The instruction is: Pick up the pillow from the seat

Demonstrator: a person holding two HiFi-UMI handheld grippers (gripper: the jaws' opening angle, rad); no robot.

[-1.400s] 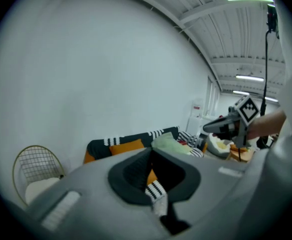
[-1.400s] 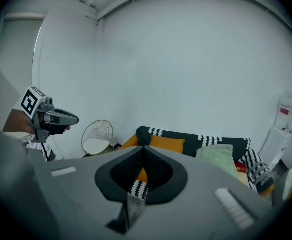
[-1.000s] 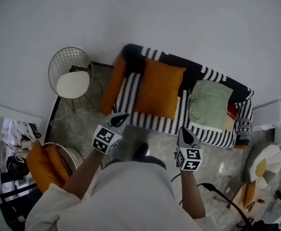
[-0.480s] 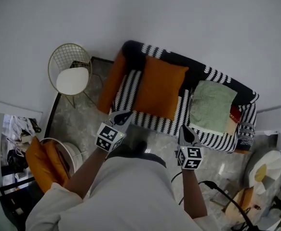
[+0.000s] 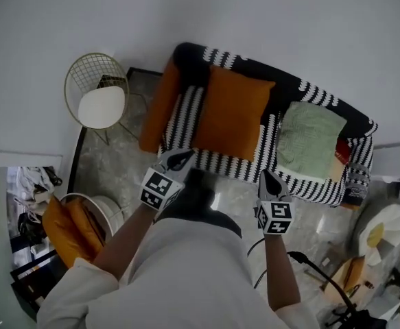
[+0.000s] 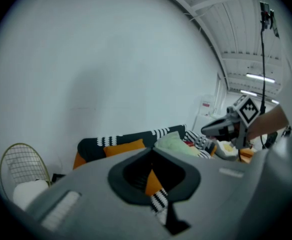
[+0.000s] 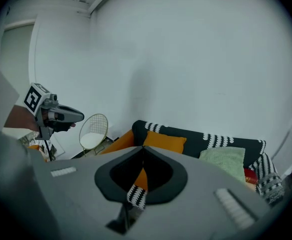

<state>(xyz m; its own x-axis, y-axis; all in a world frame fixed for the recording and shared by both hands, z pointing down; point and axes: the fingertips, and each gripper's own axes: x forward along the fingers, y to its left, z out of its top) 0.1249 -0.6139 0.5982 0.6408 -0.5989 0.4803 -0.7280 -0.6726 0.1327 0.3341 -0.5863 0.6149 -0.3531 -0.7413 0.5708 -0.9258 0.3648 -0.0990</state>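
Item: orange pillow (image 5: 232, 115), on the sofa (image 5: 227, 164) seat, leaning on the backrest.
Second item: green pillow (image 5: 311, 141), on the same seat, towards the right end.
Left gripper (image 5: 181, 157): fingers closed, holding nothing.
Right gripper (image 5: 268, 180): fingers closed, holding nothing.
Bearing: orange pillow ahead of both grippers, between them; neither touches it.
Long axis: front edge to backrest, slightly tilted.
Nearer hand: left to the orange pillow's near corner; right to the green pillow.
Judgement: fingers must open before any grasp.

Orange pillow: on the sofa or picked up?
On the sofa. The orange pillow rests on its striped seat, with nothing gripping it.
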